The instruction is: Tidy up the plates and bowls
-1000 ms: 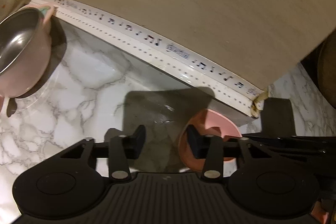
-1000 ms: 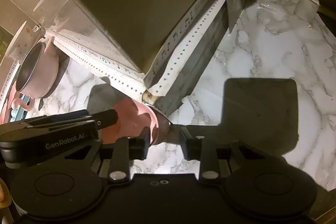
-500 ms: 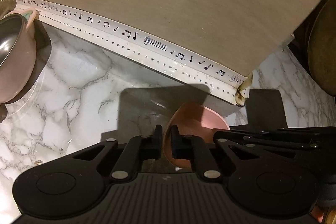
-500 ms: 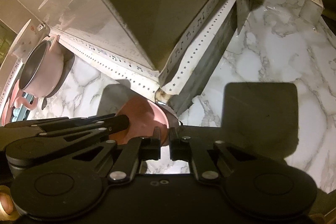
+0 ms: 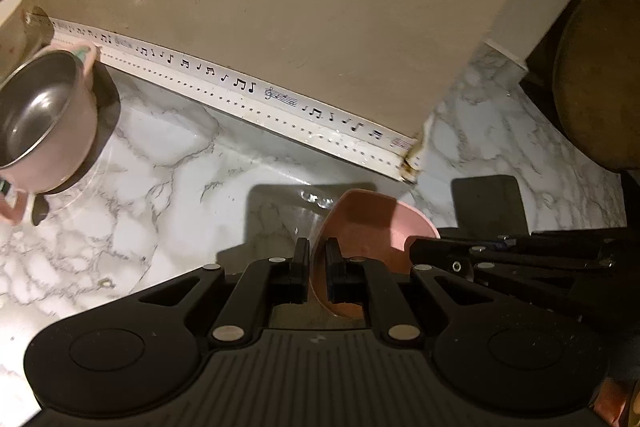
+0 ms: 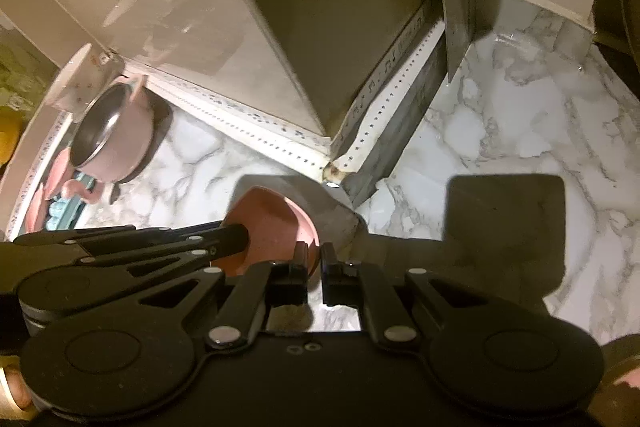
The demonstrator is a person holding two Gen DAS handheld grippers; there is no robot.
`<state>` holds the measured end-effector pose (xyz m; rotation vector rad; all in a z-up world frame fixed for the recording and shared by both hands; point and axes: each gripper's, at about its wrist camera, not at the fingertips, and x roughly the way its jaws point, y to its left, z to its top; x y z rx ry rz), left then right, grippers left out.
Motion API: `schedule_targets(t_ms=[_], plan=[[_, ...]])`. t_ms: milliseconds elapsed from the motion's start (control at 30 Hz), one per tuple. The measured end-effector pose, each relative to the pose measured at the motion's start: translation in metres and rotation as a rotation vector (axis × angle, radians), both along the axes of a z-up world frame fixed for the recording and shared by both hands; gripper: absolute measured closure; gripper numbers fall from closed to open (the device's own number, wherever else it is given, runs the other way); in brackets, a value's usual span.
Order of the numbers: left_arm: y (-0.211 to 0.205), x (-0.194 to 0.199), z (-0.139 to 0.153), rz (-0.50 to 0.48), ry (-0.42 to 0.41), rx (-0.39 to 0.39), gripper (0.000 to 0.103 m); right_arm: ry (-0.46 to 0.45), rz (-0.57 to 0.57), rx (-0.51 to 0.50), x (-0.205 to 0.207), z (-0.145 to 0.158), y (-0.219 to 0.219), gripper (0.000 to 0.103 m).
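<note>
The left tongs (image 5: 317, 267) are clamped tight on the near rim of a small pink bowl (image 5: 372, 227), while the right tongs (image 6: 314, 269) pinch the same bowl's opposite rim, so both pairs hold it between them, tilted, above the marble tabletop (image 5: 160, 163). Just beyond the bowl stands the corner of a beige cabinet (image 5: 280, 7), edged along its foot with a white strip printed with music notes (image 5: 240, 87). Well off to the left, a pink pot with a steel inside (image 5: 44, 123) sits on the tabletop against that strip.
</note>
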<state>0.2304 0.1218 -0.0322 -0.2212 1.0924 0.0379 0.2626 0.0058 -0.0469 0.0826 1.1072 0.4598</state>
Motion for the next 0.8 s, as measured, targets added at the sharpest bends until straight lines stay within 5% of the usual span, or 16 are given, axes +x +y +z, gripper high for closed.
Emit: schedule_targets(t_ms=[800], plan=[[-0.014, -0.097, 0.052, -0.039, -0.065, 0.022, 0.095, -0.084, 0.050, 0.046, -0.094, 0.054, -0.011, 0.098]])
